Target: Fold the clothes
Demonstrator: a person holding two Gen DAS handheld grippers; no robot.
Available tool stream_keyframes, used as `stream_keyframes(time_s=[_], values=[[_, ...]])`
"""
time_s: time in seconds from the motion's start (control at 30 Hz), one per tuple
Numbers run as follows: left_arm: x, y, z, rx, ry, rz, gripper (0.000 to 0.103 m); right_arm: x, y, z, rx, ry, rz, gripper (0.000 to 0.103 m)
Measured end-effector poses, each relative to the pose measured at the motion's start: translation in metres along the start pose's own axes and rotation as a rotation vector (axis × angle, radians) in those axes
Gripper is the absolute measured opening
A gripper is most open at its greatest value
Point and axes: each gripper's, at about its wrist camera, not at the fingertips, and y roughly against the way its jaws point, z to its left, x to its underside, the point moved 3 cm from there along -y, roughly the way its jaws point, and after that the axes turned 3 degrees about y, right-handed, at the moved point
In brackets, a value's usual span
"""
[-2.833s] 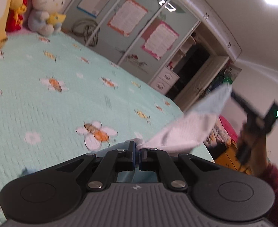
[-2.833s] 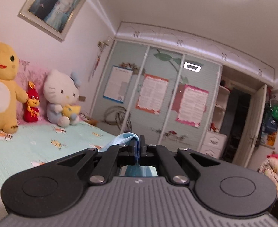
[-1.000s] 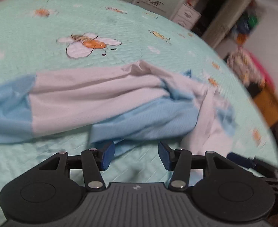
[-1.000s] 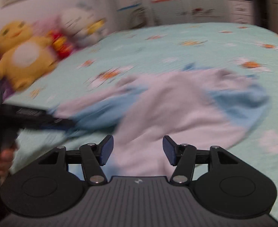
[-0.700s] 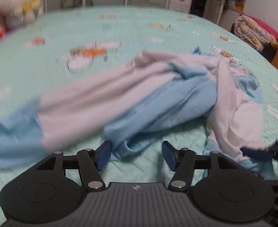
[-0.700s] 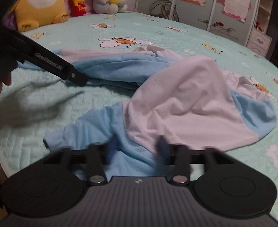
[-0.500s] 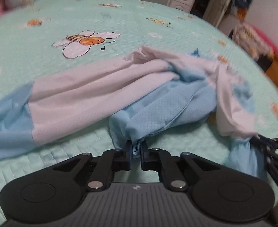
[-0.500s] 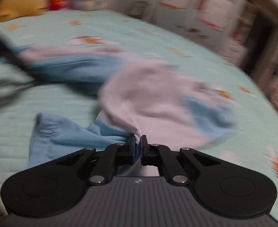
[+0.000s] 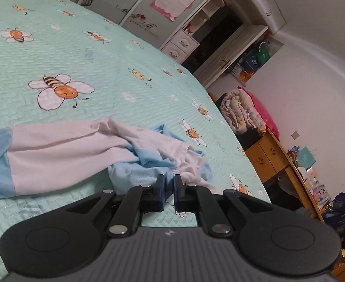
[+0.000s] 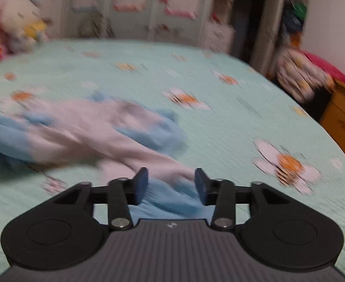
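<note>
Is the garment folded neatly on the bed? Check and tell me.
No. The blue and white garment lies crumpled and twisted in a loose heap across the green bedspread, with no flat, squared fold anywhere.

Both wrist views look low across the bedspread (image 9: pixel 102 54).

Right tongs (image 10: pixel 171 183): jaws opening, a fold of the crumpled light-blue and white fabric garment (image 10: pixel 90 127) lying between them. Garment extends ahead-left over the mint-green bee-print quilted bedspread (image 10: pixel 231 122). View blurred.
</note>
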Motion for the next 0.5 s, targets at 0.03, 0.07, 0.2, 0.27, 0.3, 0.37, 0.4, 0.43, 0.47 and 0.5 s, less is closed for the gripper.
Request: stream_keyframes(time_s=[0.03, 0.07, 0.2, 0.27, 0.3, 0.37, 0.4, 0.43, 0.47, 0.5], values=[[-0.001, 0.0, -0.002, 0.01, 0.004, 0.001, 0.005, -0.002, 0.003, 0.016, -0.055, 0.026, -0.023, 0.047], [-0.002, 0.0, -0.005, 0.021, 0.011, 0.002, 0.005, -0.004, 0.006, 0.032, -0.11, 0.052, -0.047, 0.047], [-0.009, 0.0, -0.02, 0.074, 0.015, 0.008, 0.004, -0.007, 0.018, 0.096, -0.308, 0.145, -0.101, 0.052], [-0.012, -0.002, -0.037, 0.117, -0.007, 0.015, 0.0, -0.008, 0.025, 0.124, -0.375, 0.172, -0.127, 0.052], [-0.014, -0.004, -0.046, 0.136, -0.024, 0.021, 0.0, -0.009, 0.028, 0.134, -0.407, 0.166, -0.138, 0.052], [-0.015, -0.013, -0.065, 0.14, -0.088, 0.032, 0.0, -0.012, 0.034, 0.148, -0.44, 0.137, -0.156, 0.053], [-0.016, -0.018, -0.074, 0.142, -0.12, 0.037, 0.0, -0.015, 0.035, 0.153, -0.446, 0.115, -0.161, 0.056], [-0.016, -0.022, -0.08, 0.141, -0.138, 0.042, 0.0, -0.017, 0.036, 0.158, -0.453, 0.095, -0.154, 0.057], [-0.017, -0.026, -0.079, 0.135, -0.13, 0.044, 0.0, -0.018, 0.035, 0.16, -0.453, 0.094, -0.158, 0.058], [-0.016, -0.028, -0.075, 0.122, -0.123, 0.041, 0.0, -0.018, 0.035, 0.162, -0.453, 0.093, -0.162, 0.058]])
